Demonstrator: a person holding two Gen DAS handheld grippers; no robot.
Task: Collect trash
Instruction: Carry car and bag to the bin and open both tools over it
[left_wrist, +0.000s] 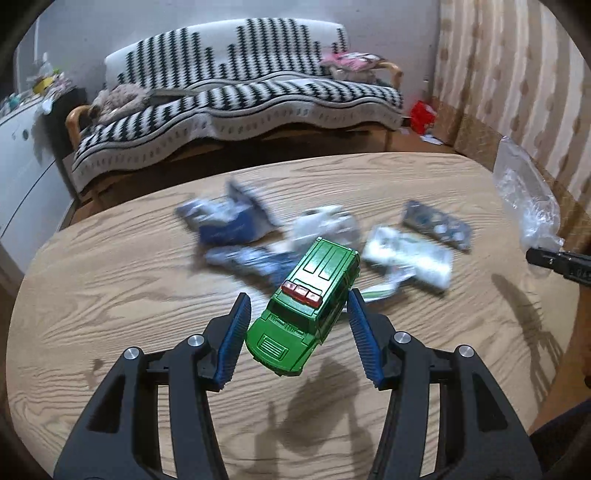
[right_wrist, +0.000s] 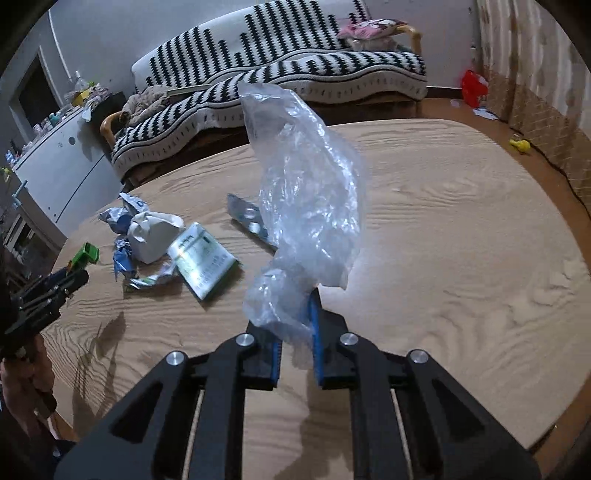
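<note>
Across the pale wood-grain table (right_wrist: 443, 229) lie crumpled wrappers (right_wrist: 147, 236), well short of a sofa (right_wrist: 295, 74) draped in a black-and-white throw. Above the tabletop, the right gripper (right_wrist: 295, 325) pinches a clear plastic bag (right_wrist: 306, 192), while the left gripper (left_wrist: 295, 314) clamps a green toy car (left_wrist: 310, 306).
</note>
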